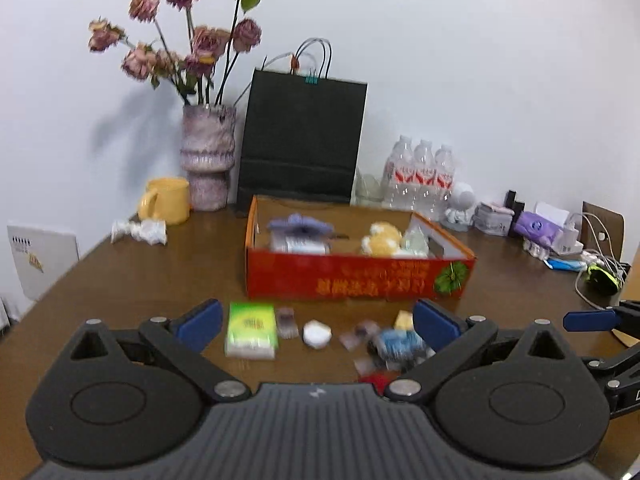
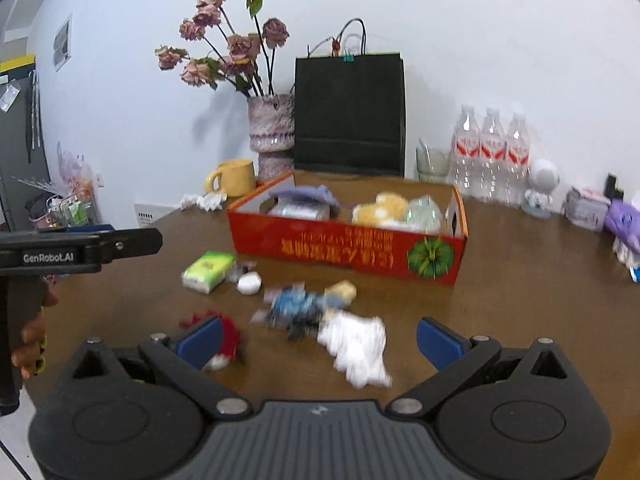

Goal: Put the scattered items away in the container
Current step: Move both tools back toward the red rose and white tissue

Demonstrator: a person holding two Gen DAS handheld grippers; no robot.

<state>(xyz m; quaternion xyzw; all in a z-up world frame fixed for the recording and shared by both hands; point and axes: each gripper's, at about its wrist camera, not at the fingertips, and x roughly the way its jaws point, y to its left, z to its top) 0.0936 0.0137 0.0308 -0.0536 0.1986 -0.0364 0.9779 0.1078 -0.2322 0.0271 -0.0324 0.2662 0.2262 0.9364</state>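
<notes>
Left gripper [image 1: 318, 322]: fingers spread wide, nothing between them, hovering over the near edge of the surface [image 1: 140, 280].
Right gripper [image 2: 318, 338]: fingers also wide apart and empty, with the white crumpled tissue [image 2: 358, 346] lying just ahead between them.
Loose items, near: a red fuzzy thing [image 2: 224, 334] beside the right gripper's left finger; a blurred blue-and-dark bundle [image 2: 298, 308]; a small yellow block [image 2: 342, 292].
Loose items, further: a green tissue pack [image 1: 251, 330] and a small white round piece [image 1: 316, 334], both short of the box.
Container: the red cardboard box [image 1: 360, 276] stands beyond the clutter, already holding a purple item, a yellow plush and a clear packet.
Step in hand: likely choosing the next piece; nothing is gripped.
Next move: probably lower the right gripper onto the tissue, close gently, then lift it over the box's near wall.
</notes>
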